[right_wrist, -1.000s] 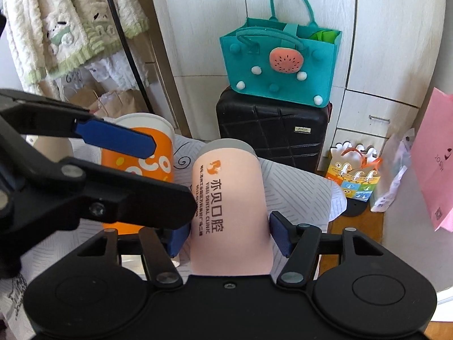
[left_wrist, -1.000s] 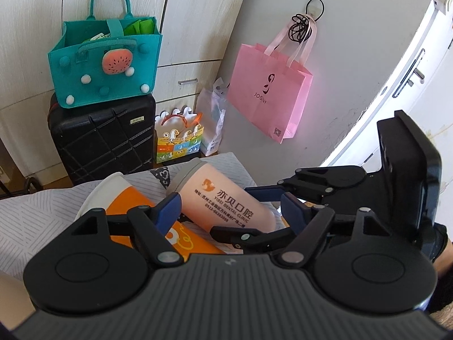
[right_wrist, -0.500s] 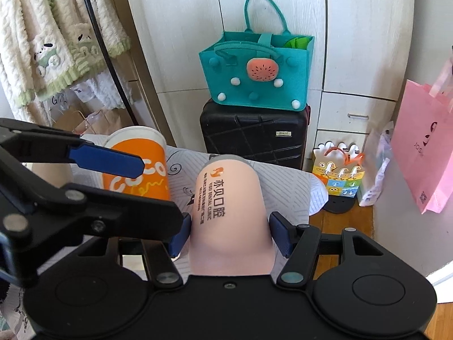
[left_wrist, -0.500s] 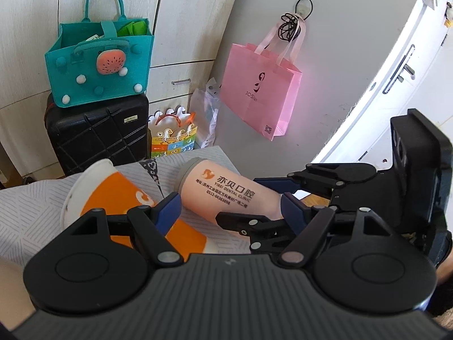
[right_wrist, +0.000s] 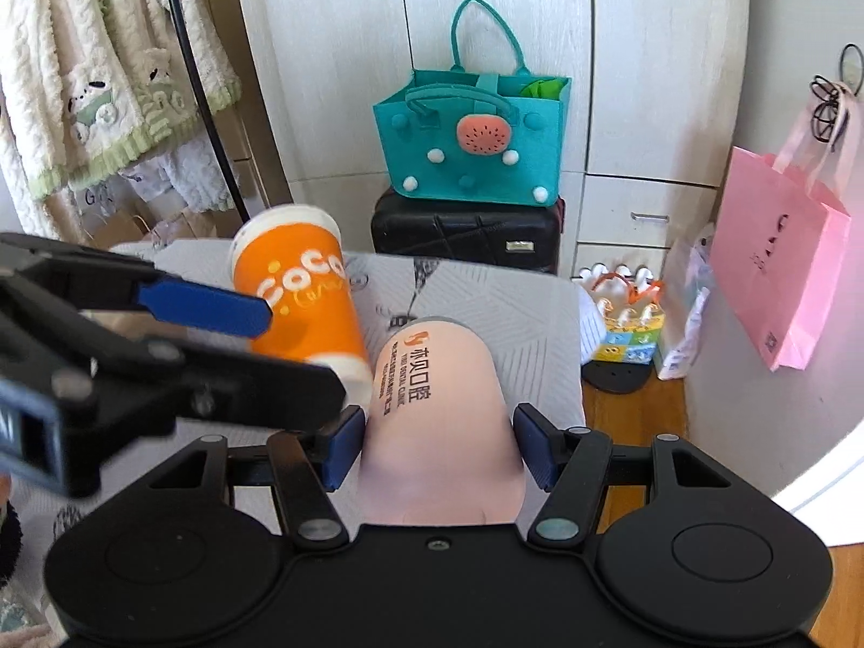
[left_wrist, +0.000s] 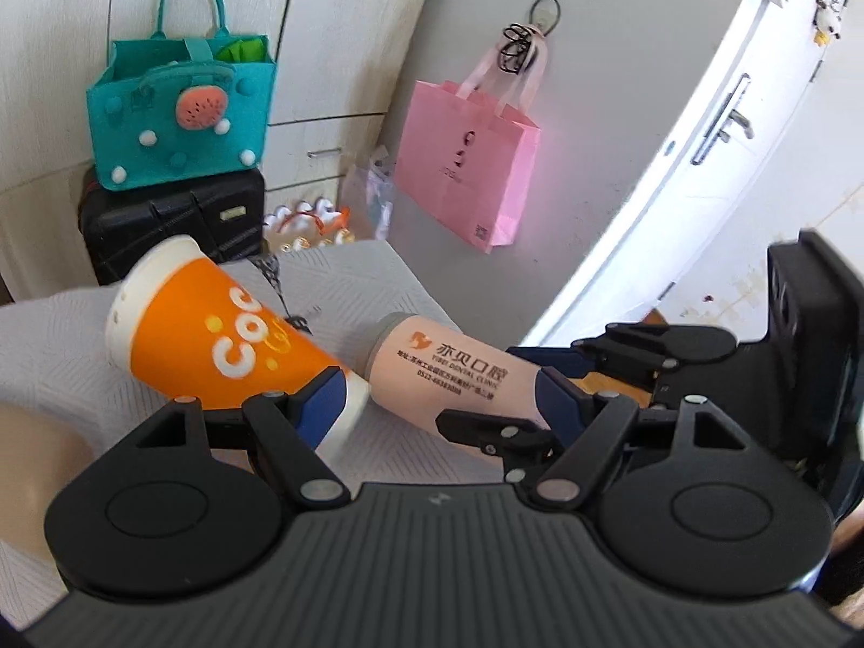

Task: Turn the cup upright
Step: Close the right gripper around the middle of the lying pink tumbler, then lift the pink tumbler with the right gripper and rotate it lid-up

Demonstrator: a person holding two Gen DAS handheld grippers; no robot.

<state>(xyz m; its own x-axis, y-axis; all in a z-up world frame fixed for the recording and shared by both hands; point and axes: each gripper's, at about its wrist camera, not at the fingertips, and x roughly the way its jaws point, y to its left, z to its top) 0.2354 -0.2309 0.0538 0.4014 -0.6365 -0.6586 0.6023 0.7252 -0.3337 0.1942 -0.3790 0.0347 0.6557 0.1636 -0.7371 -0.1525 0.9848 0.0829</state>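
Lying on its side on the white patterned table (right_wrist: pixel 529 313), the pink cup (right_wrist: pixel 440 421) sits between the blue pads of the right tool (right_wrist: pixel 437 445), its printed side up and its grey base pointing toward the black suitcase (right_wrist: pixel 464 235). The pads stand at either side of the cup near its wide end; whether they press the wall or only flank it, I cannot tell.

In the left wrist view the same pink cup (left_wrist: pixel 448 372) lies across the picture, with the right tool (left_wrist: pixel 545 383) reaching in from the side of the white door (left_wrist: pixel 718 173).

The orange cup (left_wrist: pixel 216 340), marked "CoCo", lies tilted just beside the pink cup, on the side away from the door; its white rim nearly touches the pink cup's base end. The left tool (left_wrist: pixel 440 399) has its jaws spread wide, one blue pad against the orange cup's lower end and the other near the pink cup; it clamps nothing that I can see. In the right wrist view the left tool (right_wrist: pixel 216 313) crosses in front of the orange cup (right_wrist: pixel 302 297).

A teal felt bag (right_wrist: pixel 470 148) rests on top of the suitcase, and a pink shopping bag (left_wrist: pixel 467 170) hangs on the grey wall nearby.
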